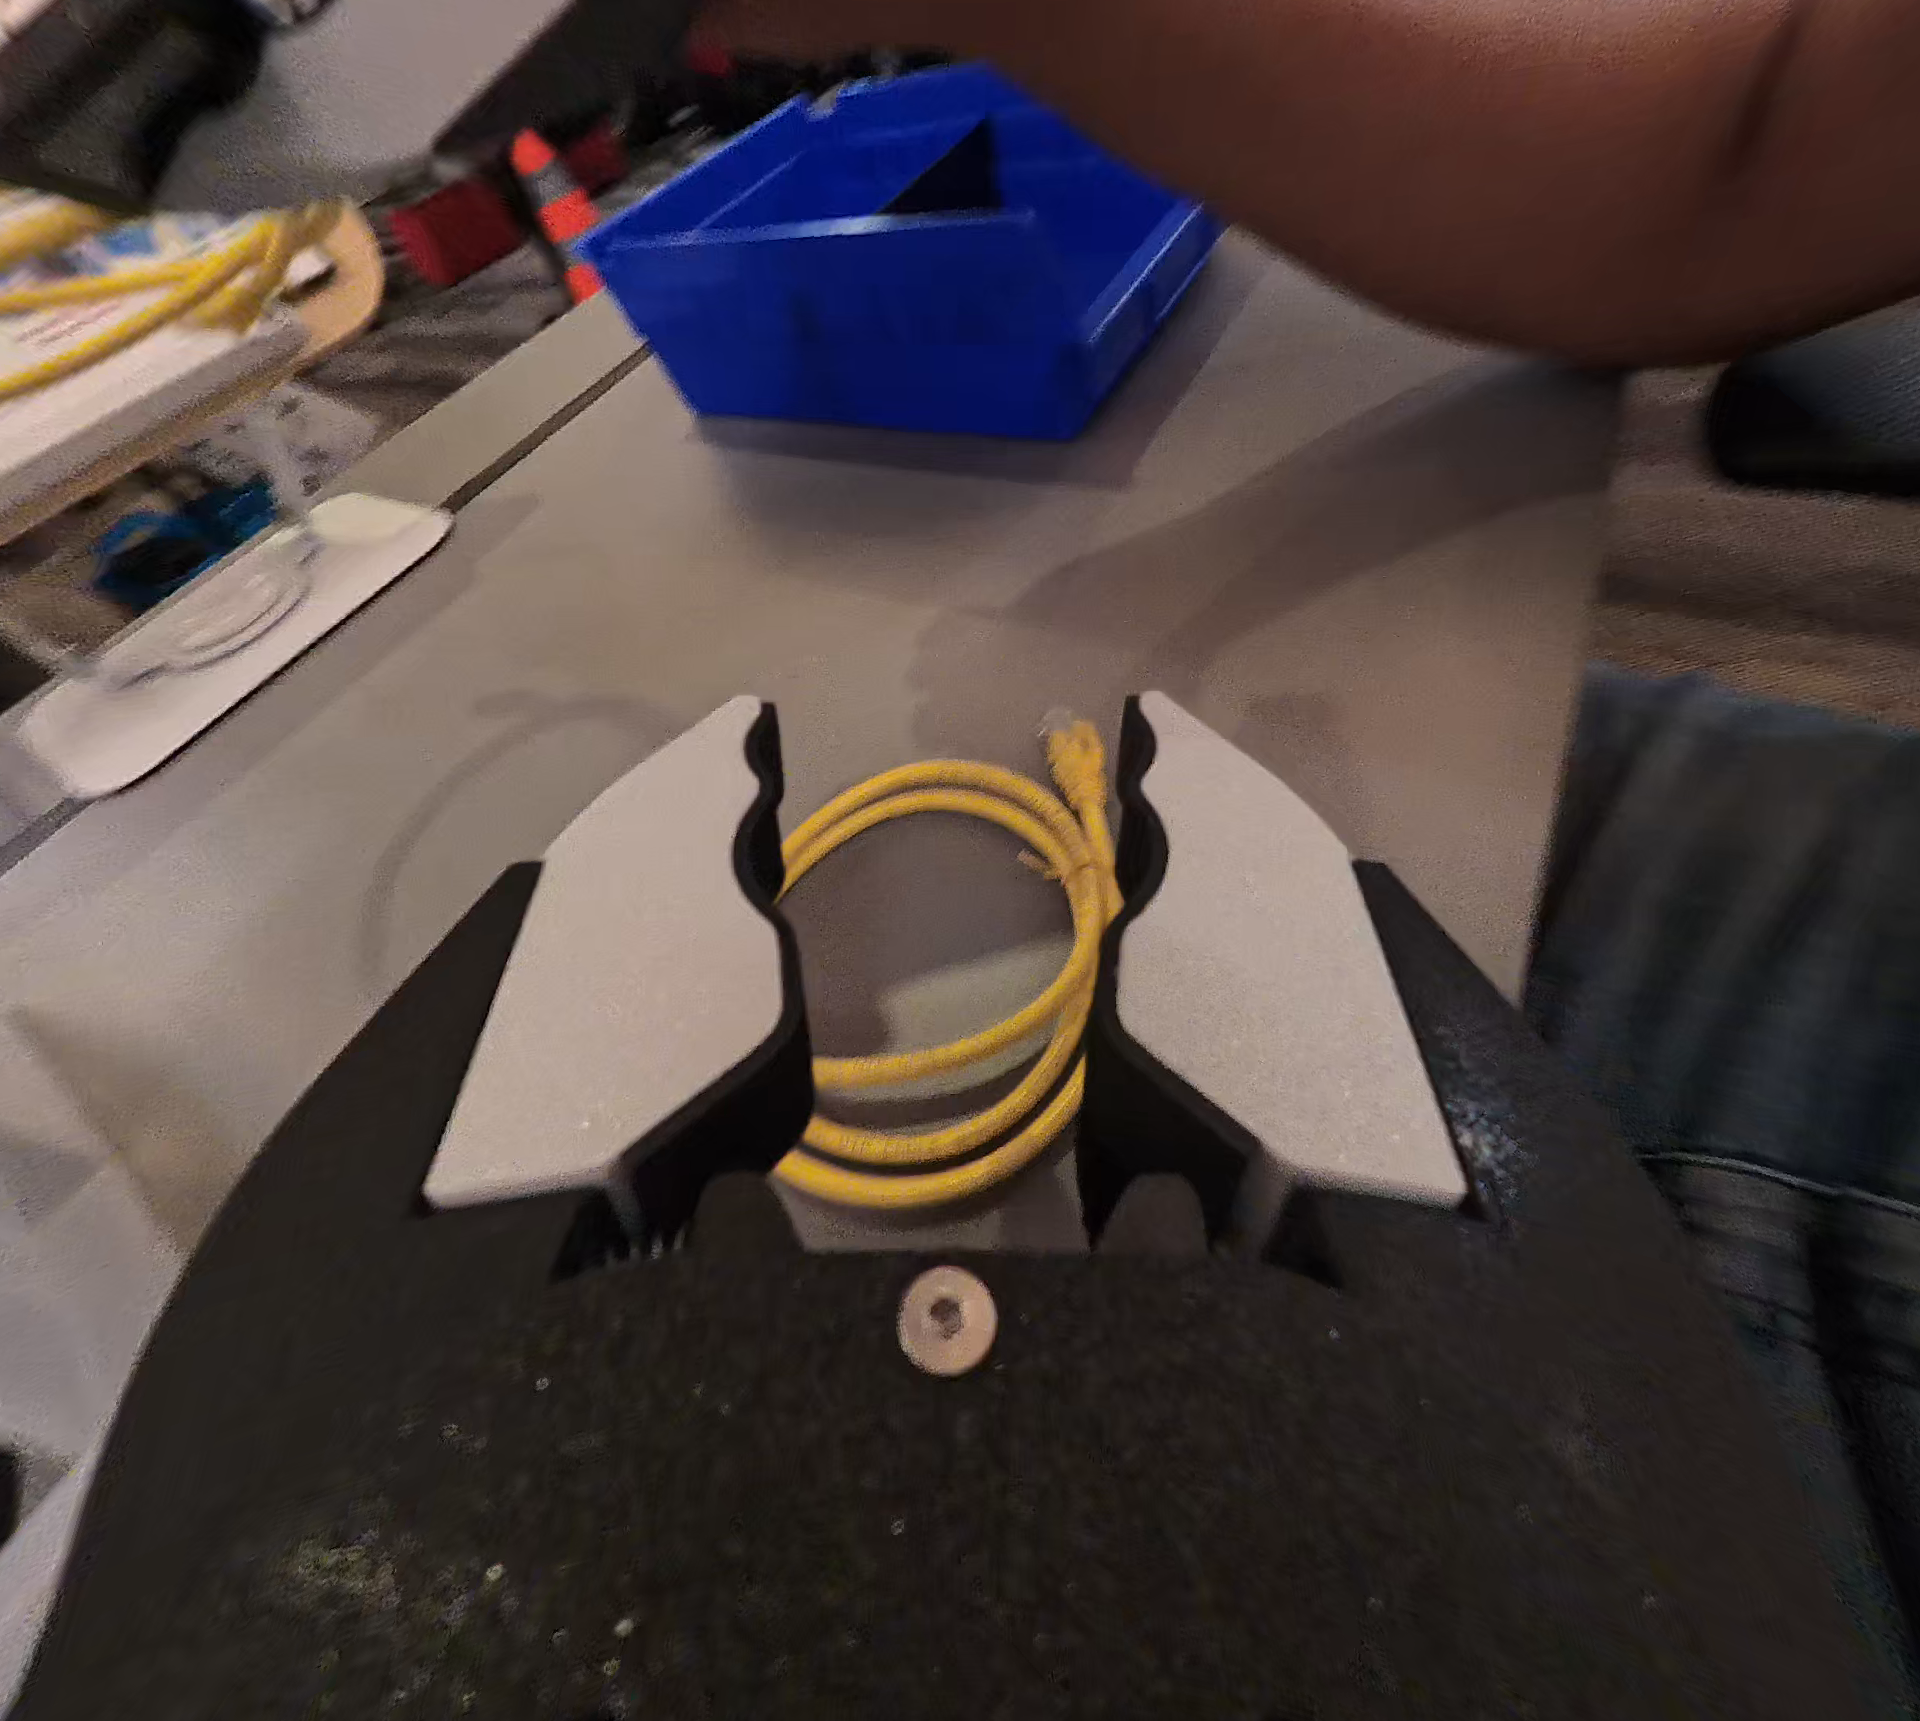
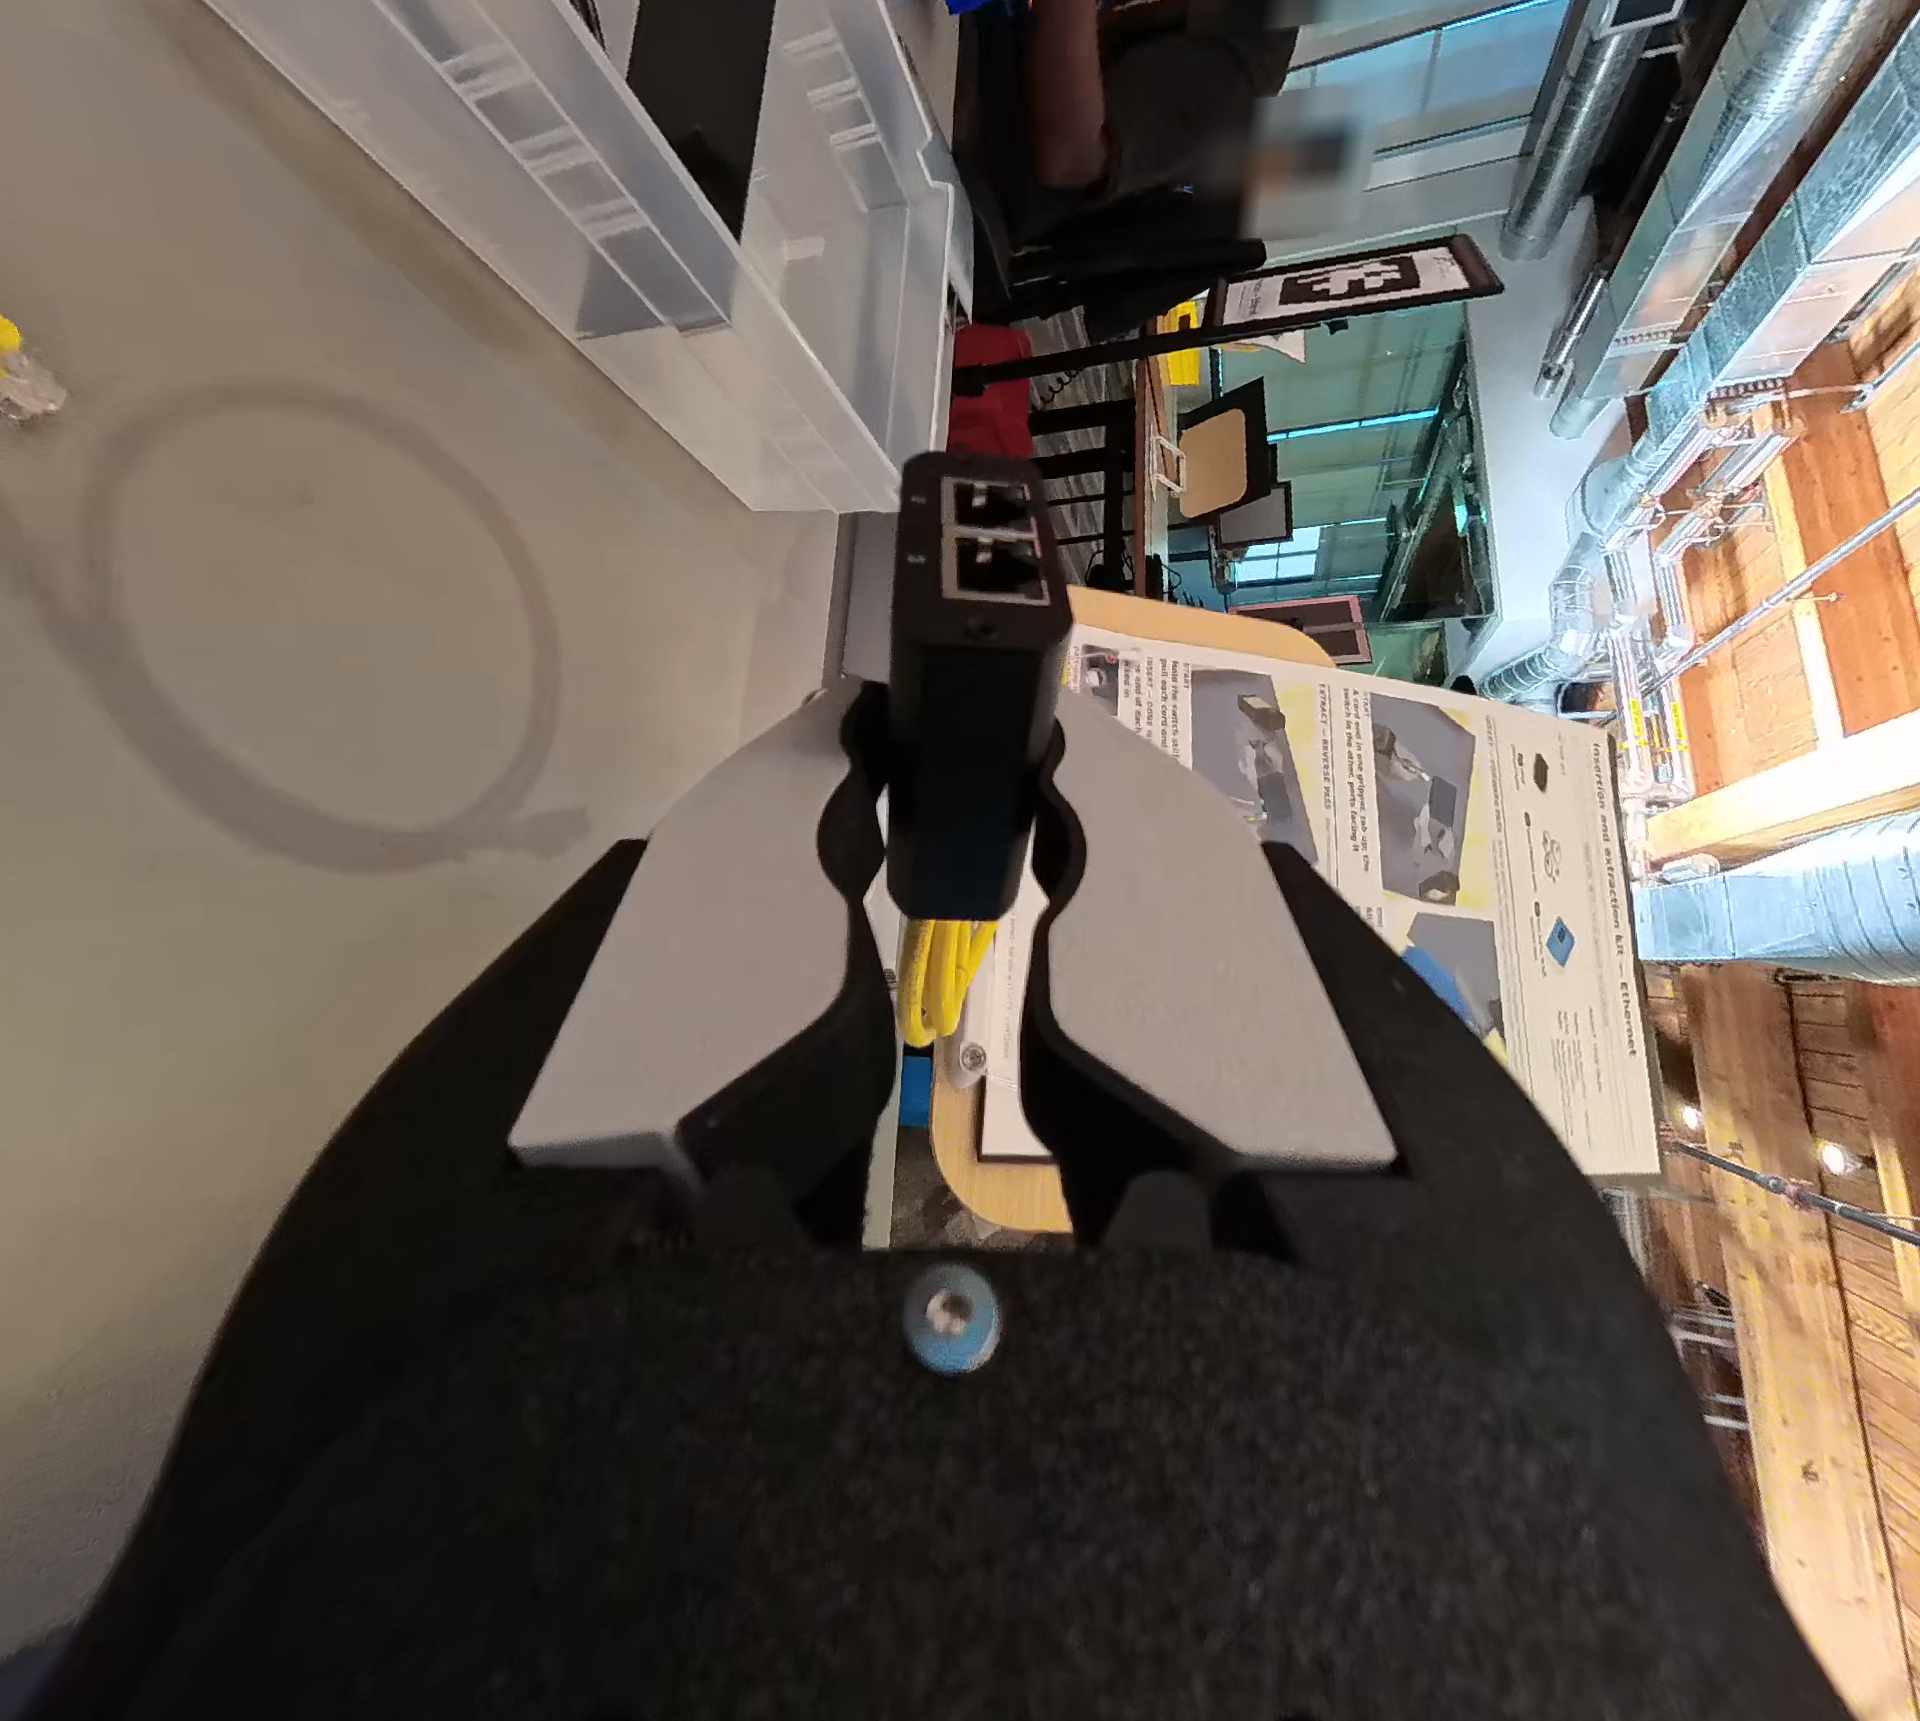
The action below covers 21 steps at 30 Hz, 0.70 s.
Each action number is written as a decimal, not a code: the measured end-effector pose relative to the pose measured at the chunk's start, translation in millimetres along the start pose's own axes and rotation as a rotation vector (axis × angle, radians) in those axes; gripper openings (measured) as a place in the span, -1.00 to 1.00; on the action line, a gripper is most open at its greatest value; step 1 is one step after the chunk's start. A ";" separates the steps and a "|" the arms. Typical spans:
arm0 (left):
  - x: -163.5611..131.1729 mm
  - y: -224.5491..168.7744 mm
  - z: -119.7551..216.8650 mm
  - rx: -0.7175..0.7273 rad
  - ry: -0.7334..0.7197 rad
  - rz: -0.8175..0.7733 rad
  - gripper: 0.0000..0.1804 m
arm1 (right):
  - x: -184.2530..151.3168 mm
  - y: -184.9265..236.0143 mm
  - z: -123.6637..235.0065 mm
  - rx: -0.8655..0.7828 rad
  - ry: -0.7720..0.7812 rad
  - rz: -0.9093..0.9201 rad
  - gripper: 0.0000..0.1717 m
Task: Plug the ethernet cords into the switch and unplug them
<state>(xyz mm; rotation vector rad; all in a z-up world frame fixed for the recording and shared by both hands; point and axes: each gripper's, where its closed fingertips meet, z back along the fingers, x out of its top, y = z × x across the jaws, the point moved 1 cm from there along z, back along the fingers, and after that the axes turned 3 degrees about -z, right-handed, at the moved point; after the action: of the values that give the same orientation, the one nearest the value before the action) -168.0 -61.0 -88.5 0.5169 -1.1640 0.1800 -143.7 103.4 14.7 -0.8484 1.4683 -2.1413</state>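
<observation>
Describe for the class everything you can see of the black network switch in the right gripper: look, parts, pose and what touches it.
The switch is a slim, black, matte rectangular box. The right gripper clamps it, black pads pressing both long sides. It points away from the camera, lifted off the table. Its far end face shows two metal-rimmed ports, stacked and empty, with a small round socket beside them. Yellow cord shows below its near end; whether they touch is unclear.
</observation>
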 end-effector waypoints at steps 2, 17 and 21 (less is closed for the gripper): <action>-19.1 9.0 -2.6 0.118 0.088 0.022 -0.33 | -2.0 -2.0 1.4 -0.004 0.003 -0.001 -0.71; -97.2 71.6 -7.8 0.396 0.398 0.559 -0.42 | 1.1 2.6 -1.4 0.014 0.004 0.010 -0.71; -98.8 75.8 -20.7 0.377 0.368 0.715 -0.50 | 1.8 1.7 -0.1 0.013 0.000 0.009 -0.72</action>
<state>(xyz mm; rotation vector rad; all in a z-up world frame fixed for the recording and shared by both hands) -220.1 27.3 -162.0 0.3518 -0.9100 1.0818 -145.1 101.8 13.6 -0.8355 1.4538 -2.1428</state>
